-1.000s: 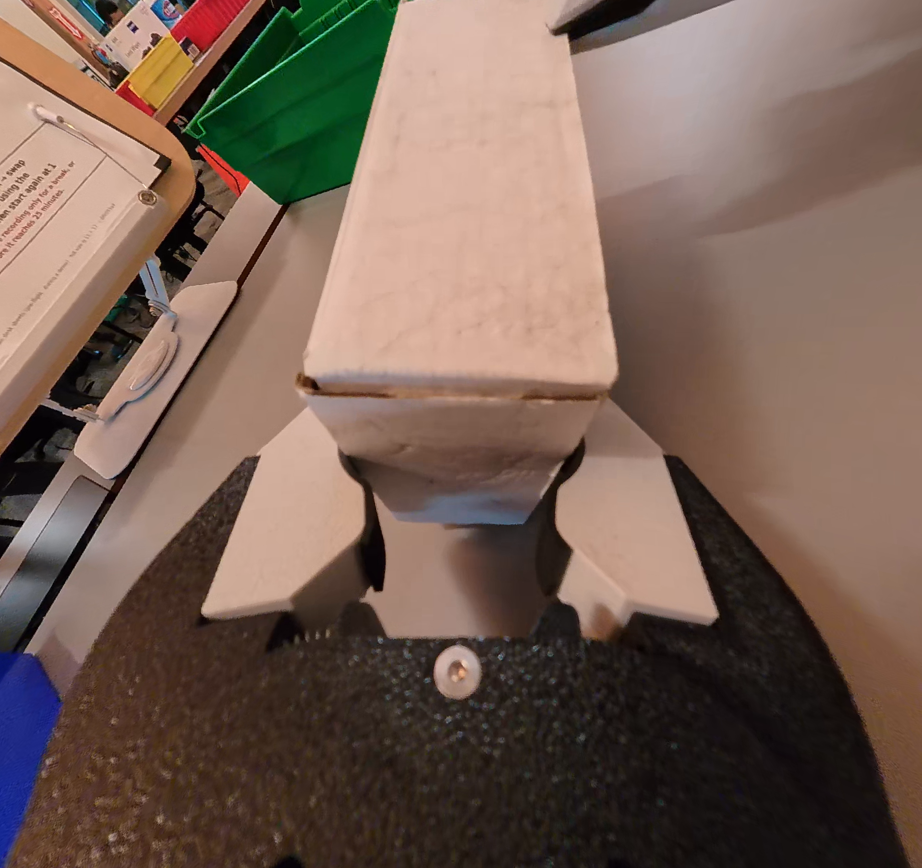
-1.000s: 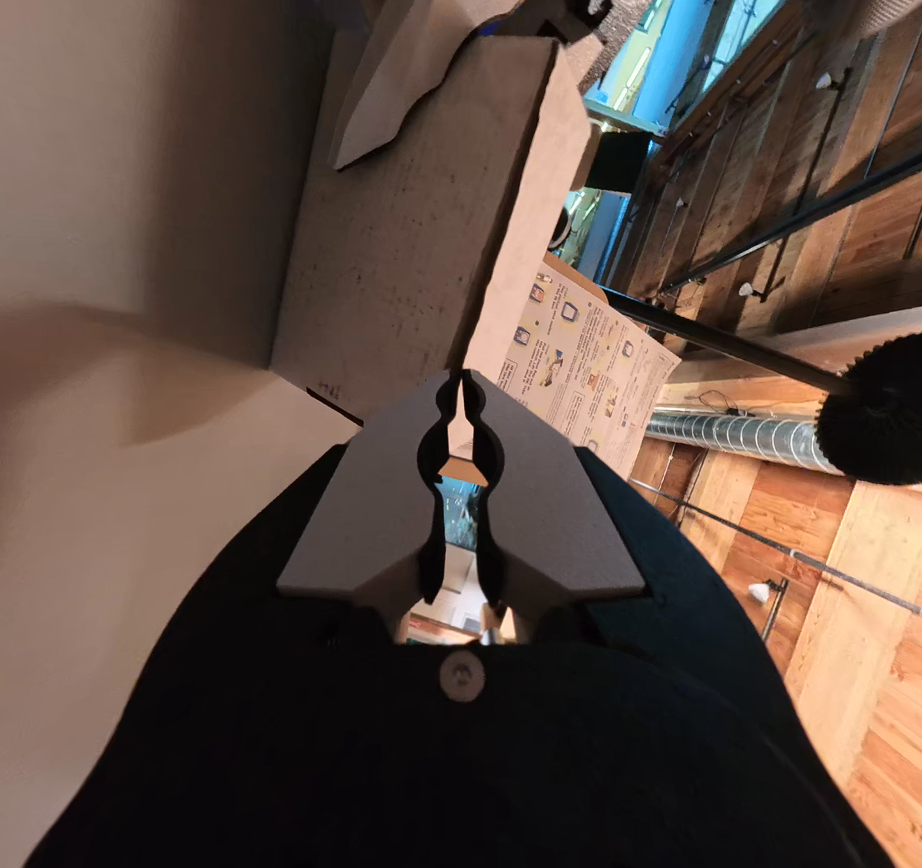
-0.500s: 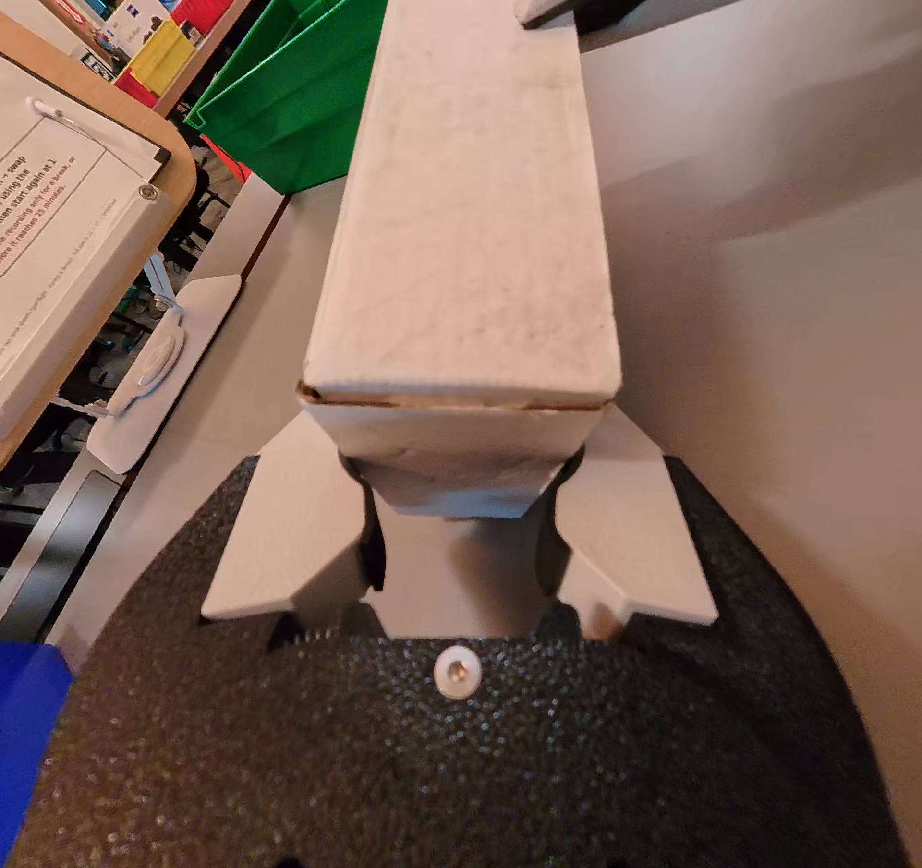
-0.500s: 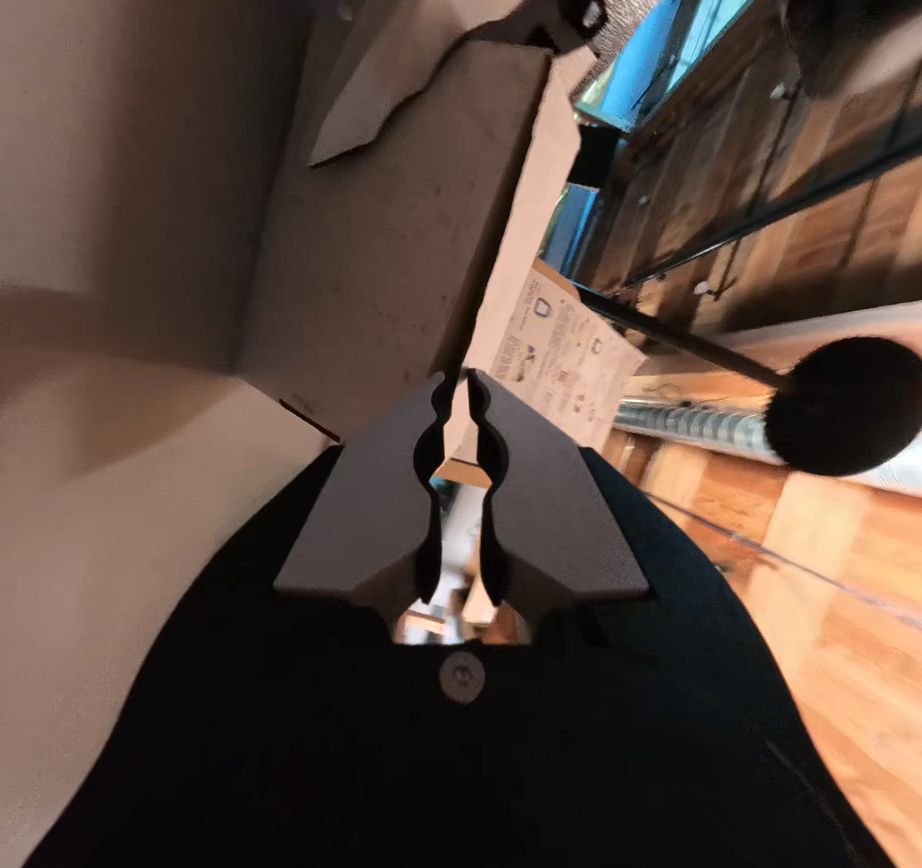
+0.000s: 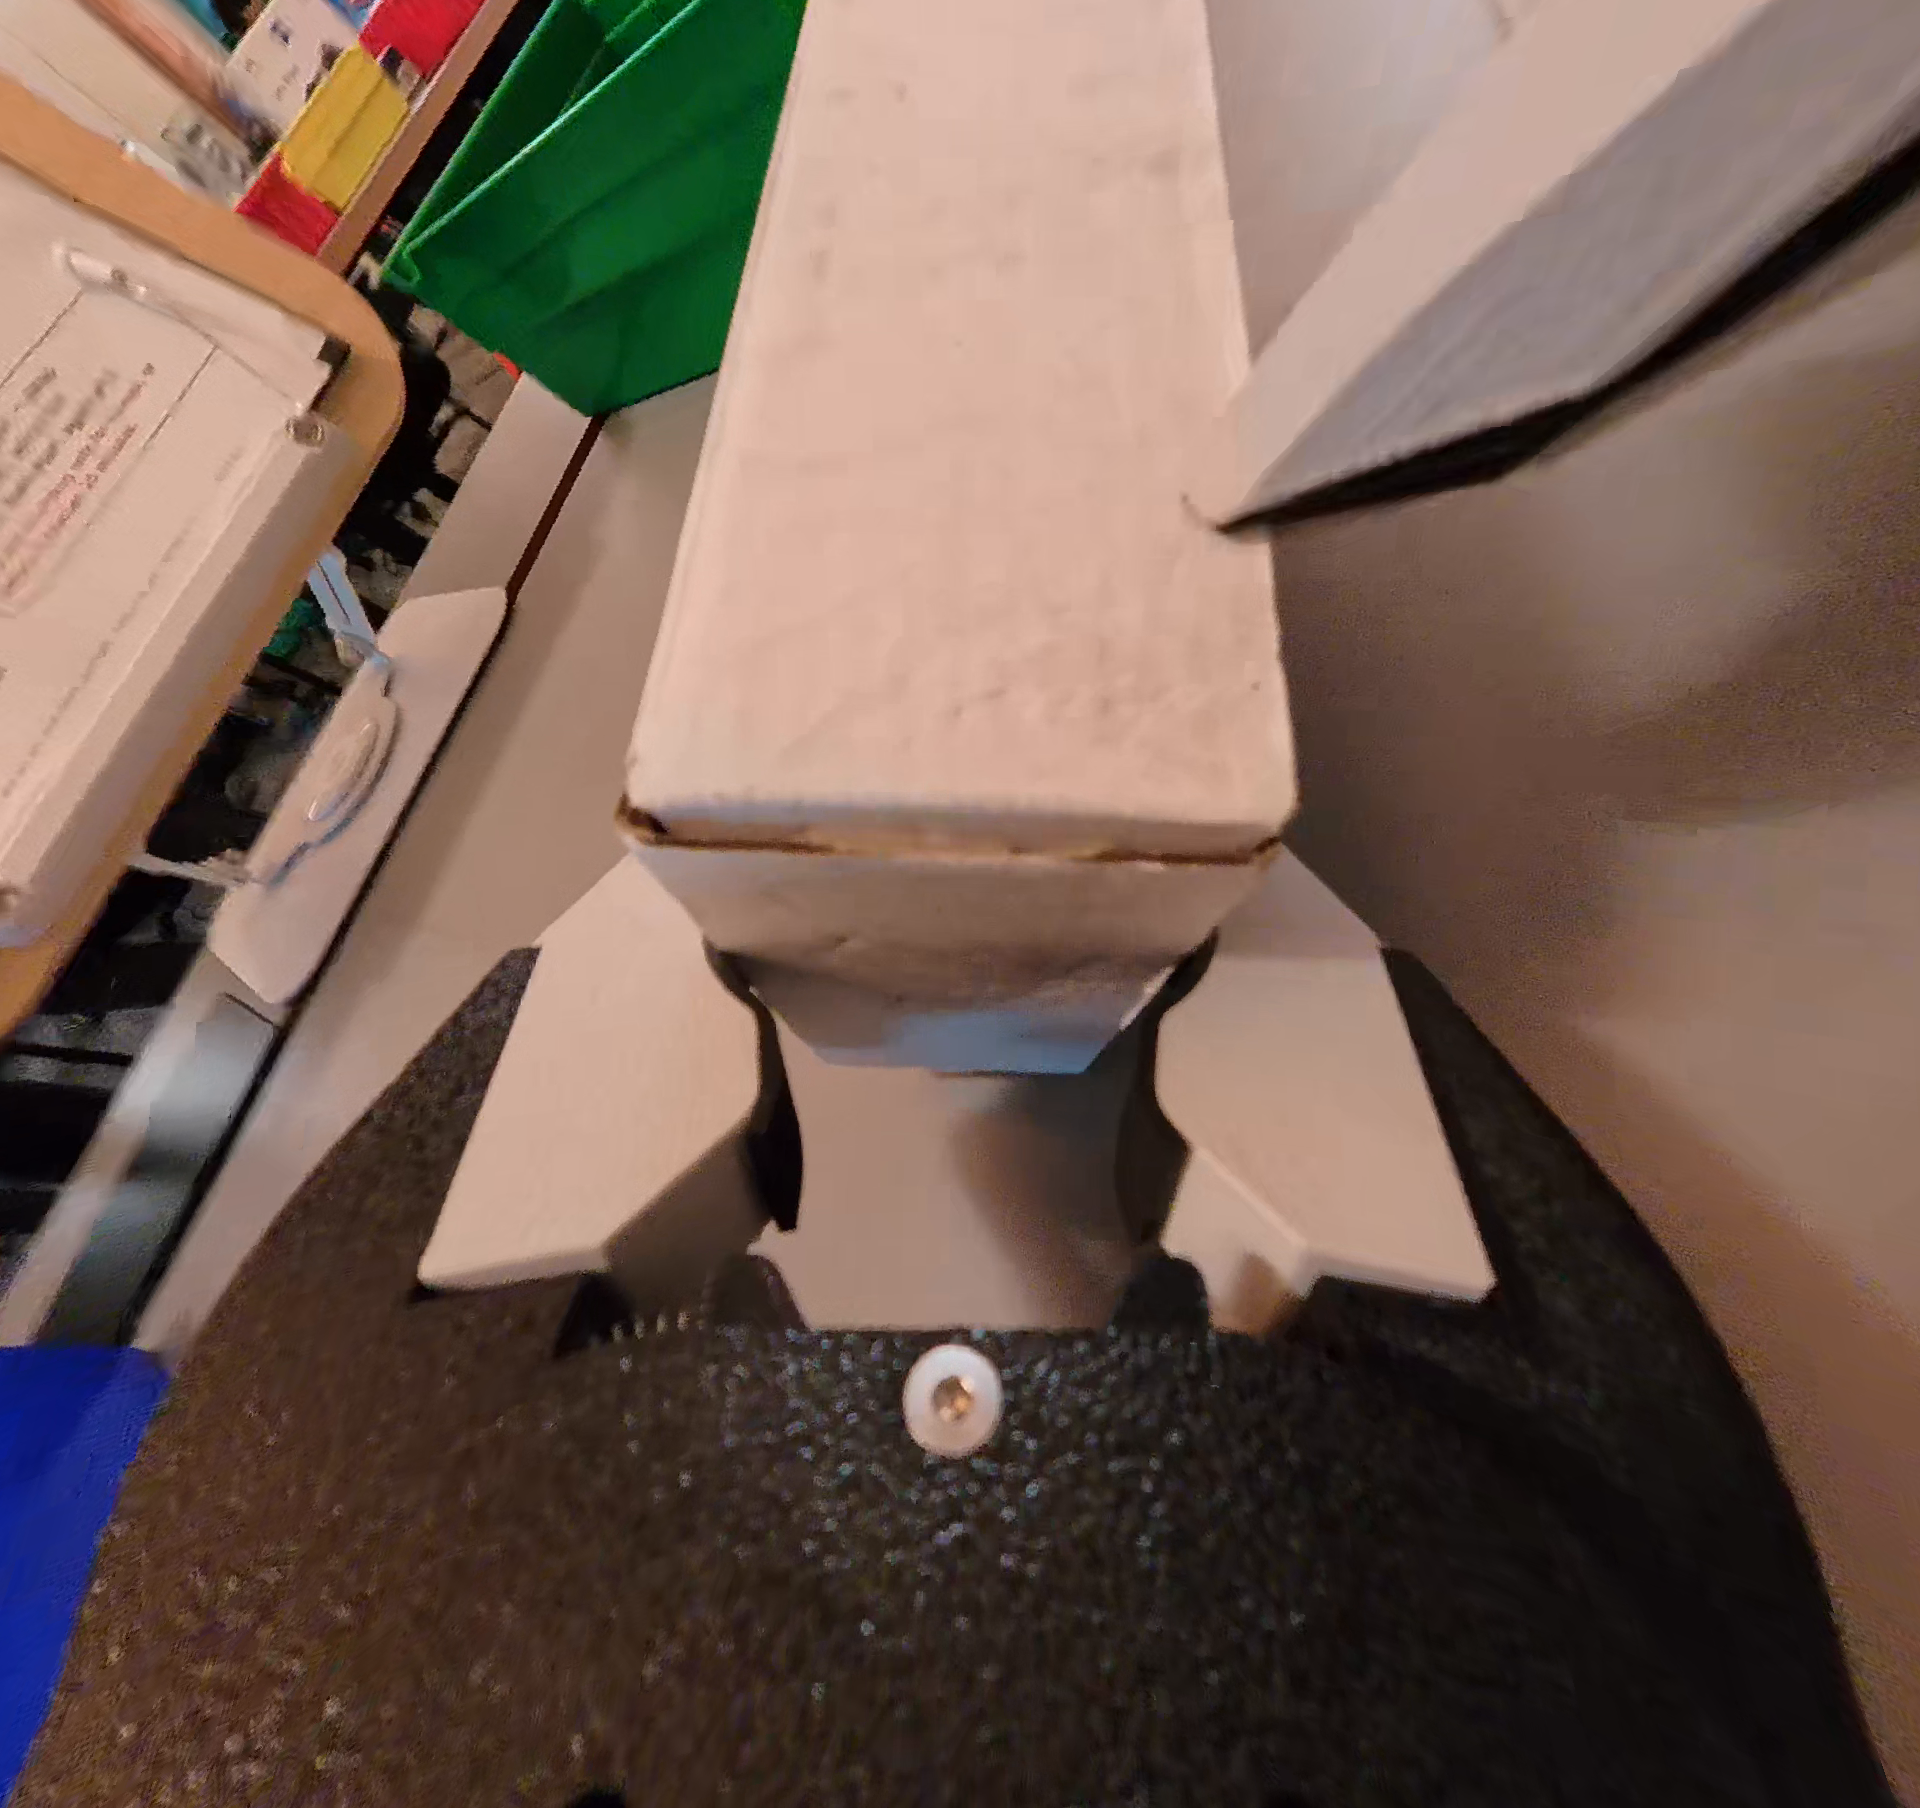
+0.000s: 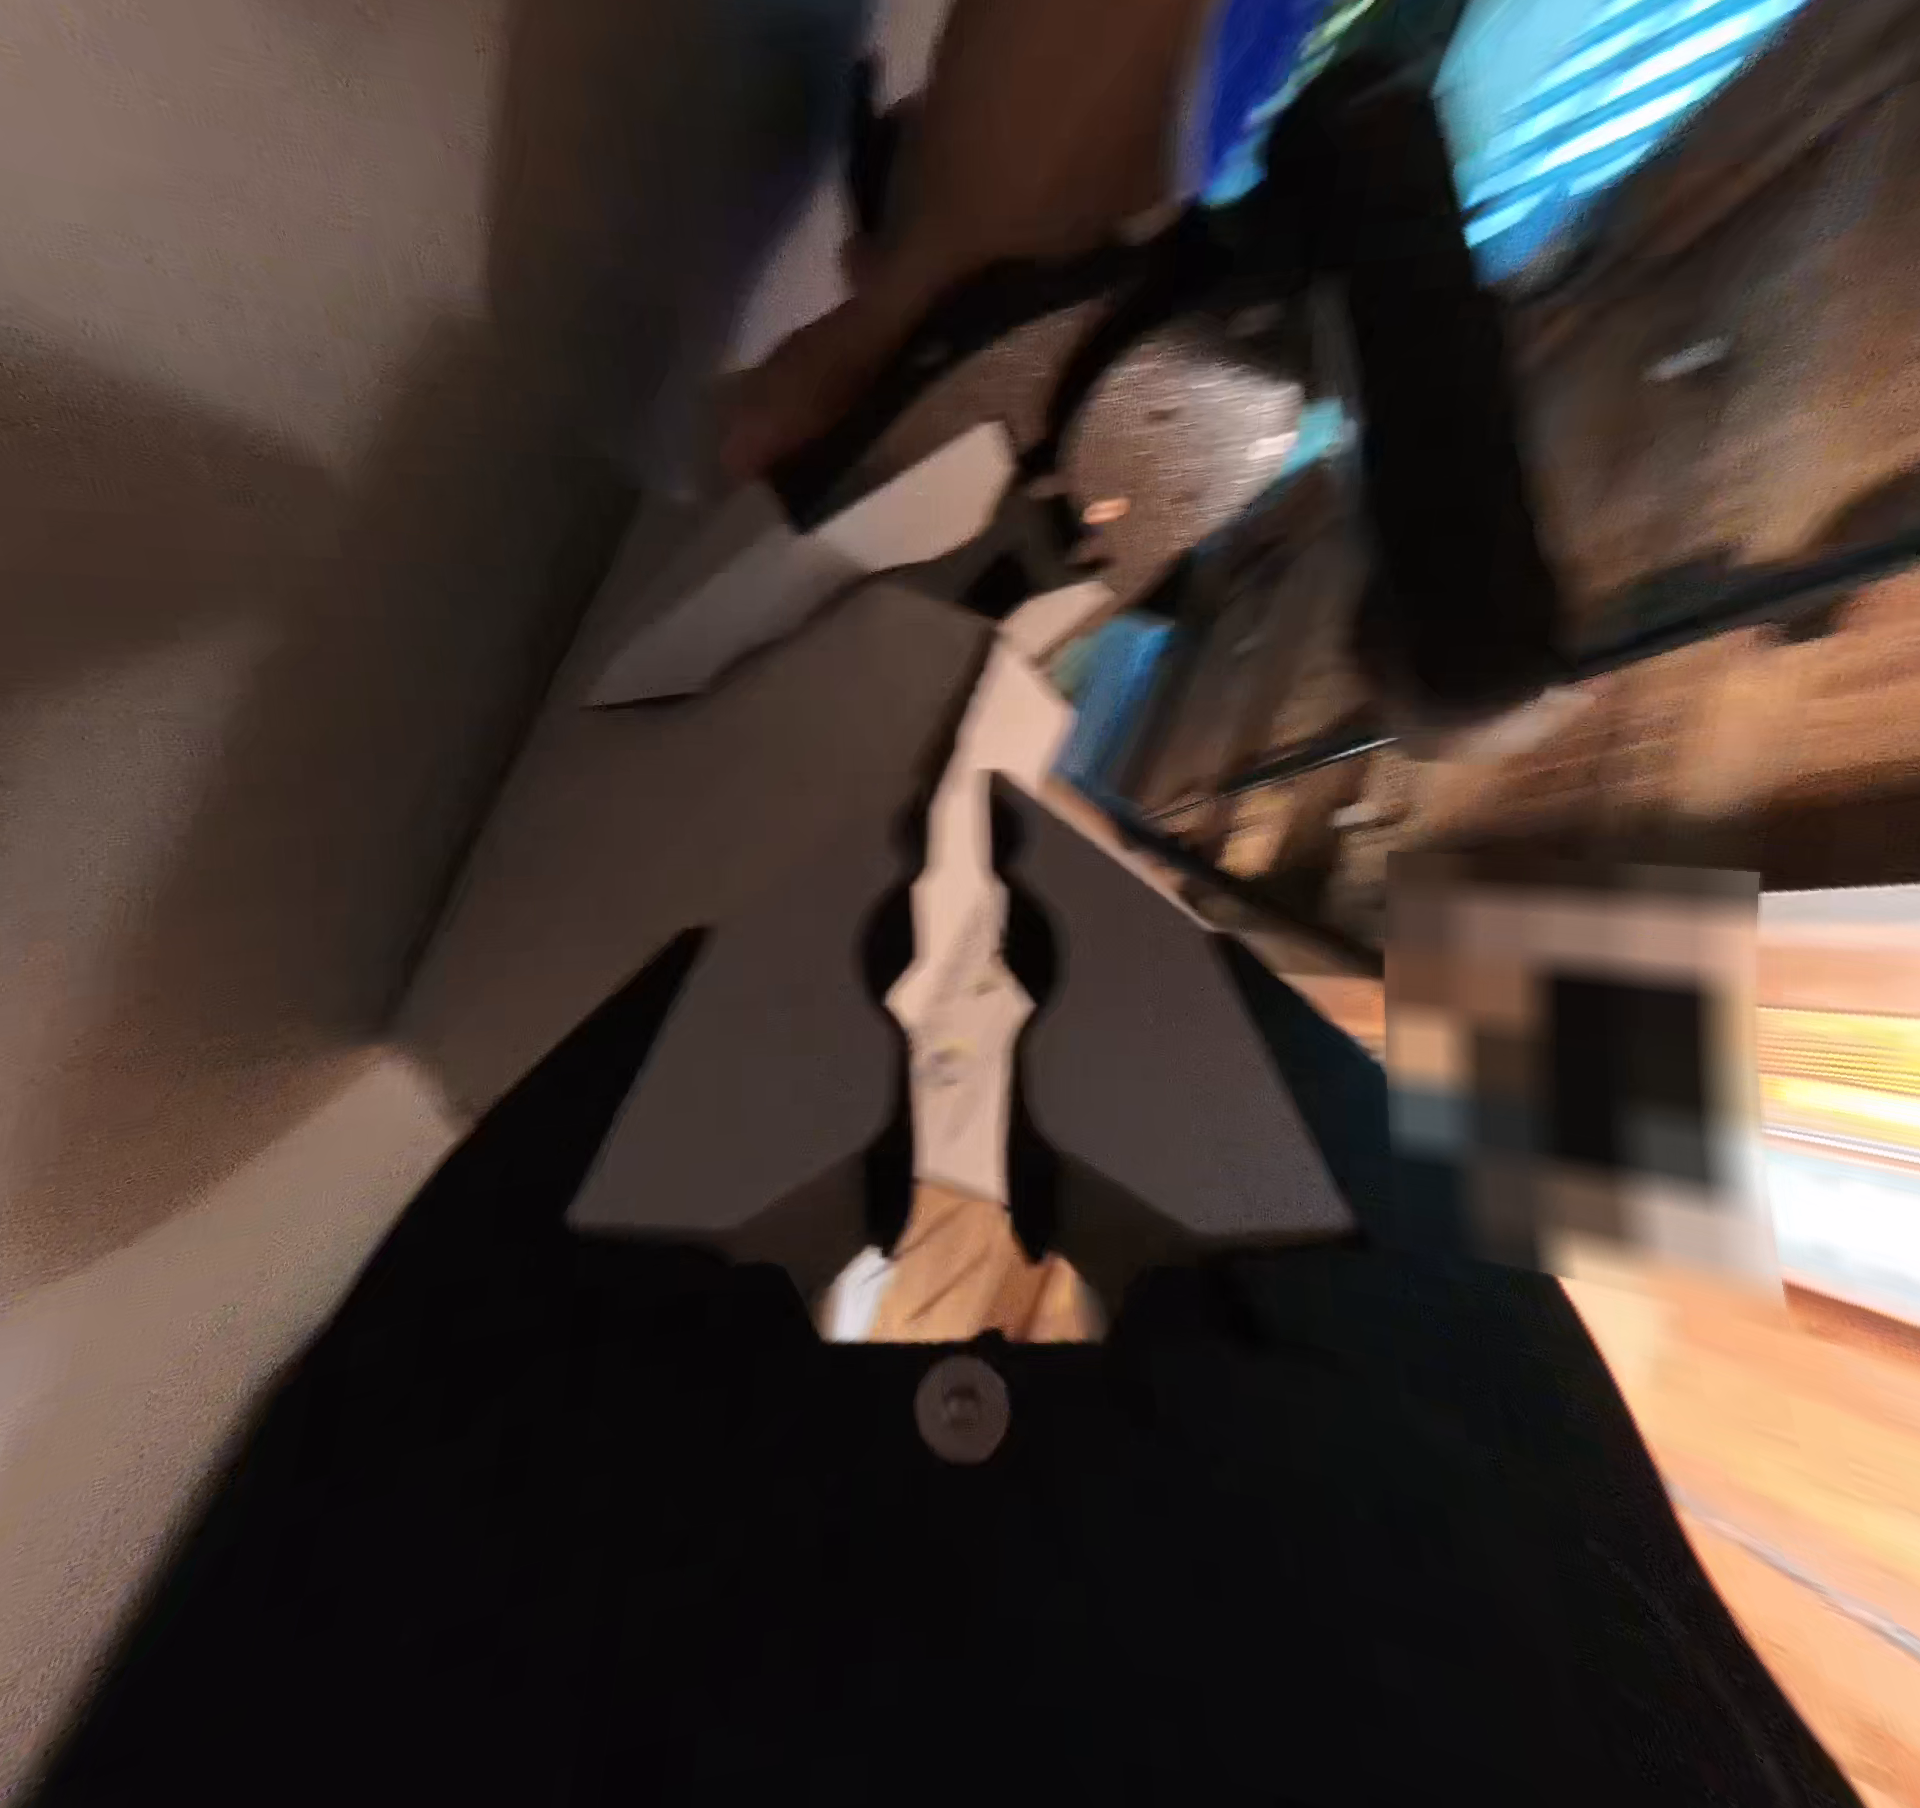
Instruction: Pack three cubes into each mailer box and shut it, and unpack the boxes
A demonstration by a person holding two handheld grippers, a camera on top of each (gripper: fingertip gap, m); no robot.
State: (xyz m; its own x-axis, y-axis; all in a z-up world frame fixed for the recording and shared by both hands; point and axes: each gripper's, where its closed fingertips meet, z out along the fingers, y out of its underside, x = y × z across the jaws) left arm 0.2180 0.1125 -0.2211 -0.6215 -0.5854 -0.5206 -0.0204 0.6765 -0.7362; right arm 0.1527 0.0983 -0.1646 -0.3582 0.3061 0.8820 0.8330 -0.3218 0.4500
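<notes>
In the left wrist view, the left gripper (image 5: 951,937) has its two pale grey fingers (image 5: 613,1083) spread about as wide as the near end of a long white cardboard mailer box (image 5: 966,428) and pressed against its two sides, so the box is held between them. The box fills the middle of the frame and runs away toward the top edge, its lid down and a thin seam showing across its near end. It lies over a pale grey table (image 5: 1558,823). At the upper right a flat grey-white cardboard panel (image 5: 1538,231) slants across the corner, apart from the held box. Green plastic bins (image 5: 592,272) sit in the upper left, with a wooden-edged board carrying a printed sheet (image 5: 135,470) at the left edge.

The right wrist view is heavily motion-blurred. The right gripper (image 6: 951,802) shows dark grey fingers (image 6: 1153,1083) with a narrow gap between them and nothing gripped. The mailer box (image 6: 727,802) lies just left of and beyond the fingertips, and the left gripper (image 6: 831,574) is at its far end in the upper middle of the frame
</notes>
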